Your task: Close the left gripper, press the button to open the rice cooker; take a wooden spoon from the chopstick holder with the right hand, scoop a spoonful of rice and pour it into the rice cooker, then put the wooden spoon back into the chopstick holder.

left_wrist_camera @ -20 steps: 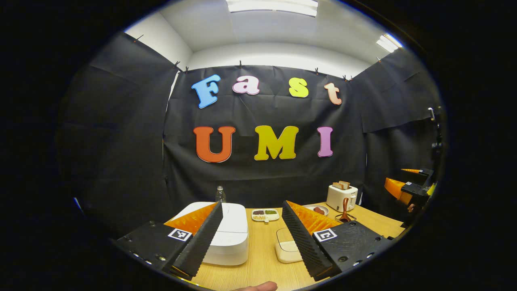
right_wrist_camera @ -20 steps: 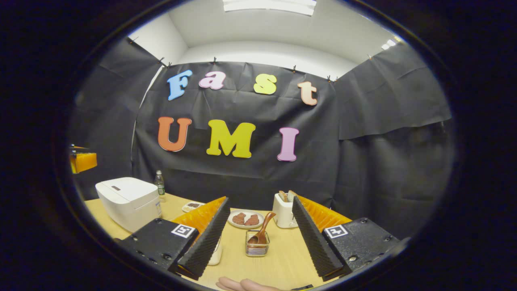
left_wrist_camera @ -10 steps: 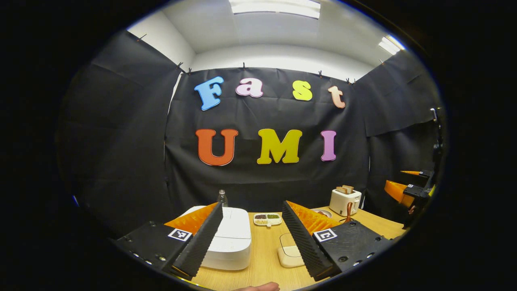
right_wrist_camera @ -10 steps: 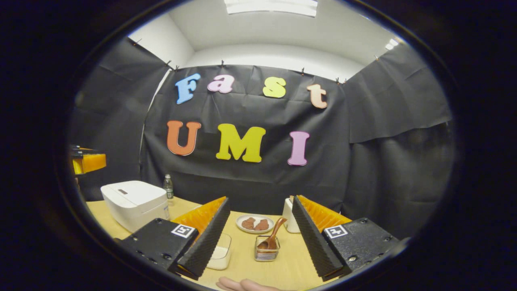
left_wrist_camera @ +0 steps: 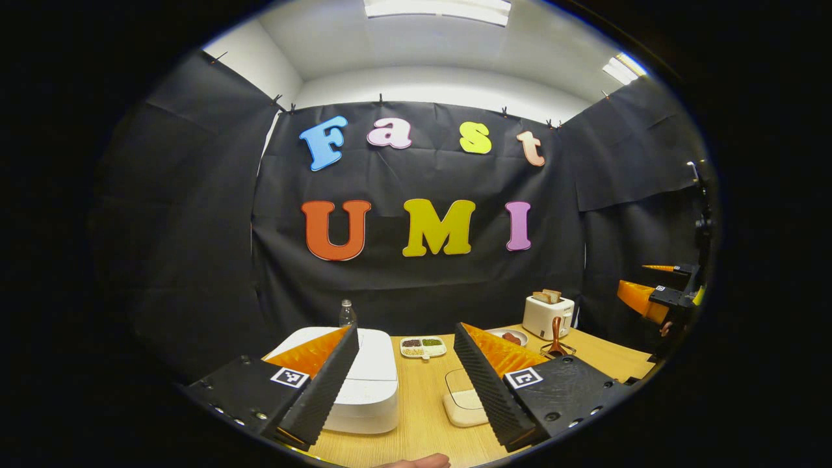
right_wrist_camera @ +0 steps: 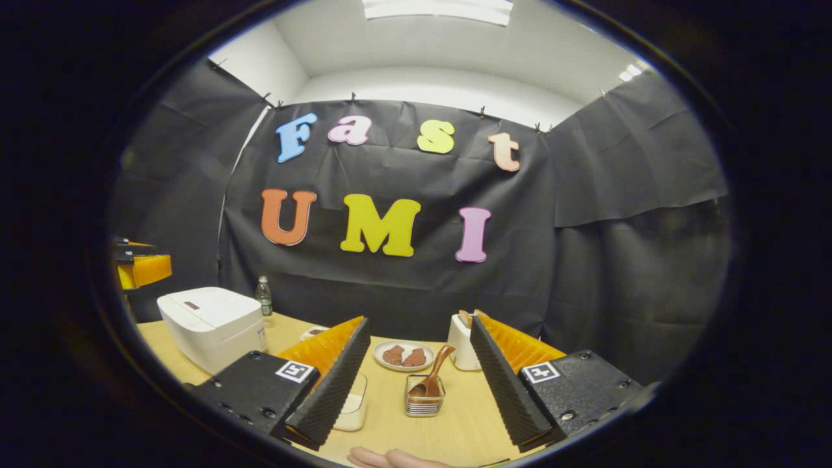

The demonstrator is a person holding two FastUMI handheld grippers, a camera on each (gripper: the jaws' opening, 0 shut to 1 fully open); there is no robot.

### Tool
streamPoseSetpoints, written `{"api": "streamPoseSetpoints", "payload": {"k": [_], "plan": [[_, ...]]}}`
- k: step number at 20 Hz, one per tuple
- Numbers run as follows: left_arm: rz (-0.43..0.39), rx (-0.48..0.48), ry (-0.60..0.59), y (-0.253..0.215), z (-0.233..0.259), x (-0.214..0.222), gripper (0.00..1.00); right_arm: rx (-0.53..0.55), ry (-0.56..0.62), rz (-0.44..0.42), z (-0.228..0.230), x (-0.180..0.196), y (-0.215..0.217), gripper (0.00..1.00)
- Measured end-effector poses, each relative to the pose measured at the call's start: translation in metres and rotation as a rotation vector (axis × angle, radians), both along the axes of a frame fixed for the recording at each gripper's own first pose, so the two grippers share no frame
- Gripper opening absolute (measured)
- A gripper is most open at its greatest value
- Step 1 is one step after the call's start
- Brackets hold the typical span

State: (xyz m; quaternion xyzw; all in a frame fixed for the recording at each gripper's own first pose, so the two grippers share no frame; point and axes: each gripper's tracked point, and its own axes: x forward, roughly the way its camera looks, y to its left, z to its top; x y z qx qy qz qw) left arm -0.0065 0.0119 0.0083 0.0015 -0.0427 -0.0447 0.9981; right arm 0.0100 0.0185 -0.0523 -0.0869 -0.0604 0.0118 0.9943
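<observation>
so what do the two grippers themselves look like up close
Both the left gripper and right gripper have two wedge-shaped fingers with ridged inner faces, mounted on black blocks with screws. Each block carries a small square black-and-white marker.

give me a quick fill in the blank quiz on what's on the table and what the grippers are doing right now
1. The rice cooker has its lid ____.
2. The wooden spoon stands in the ____.
3. The right gripper is open and holds ____.
4. On the plate beside the toaster lie ____ brown pieces.

Missing words: shut; chopstick holder; nothing; two
</observation>
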Motion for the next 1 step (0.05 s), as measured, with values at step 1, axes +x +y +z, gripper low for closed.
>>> {"api": "streamPoseSetpoints", "payload": {"k": [1], "plan": [[0.007,-0.005,-0.002,0.0024,0.0009,-0.0002,0.94,0.0,-0.003,-0.008,0.0008,-0.0006,-0.0017,0.99]]}}
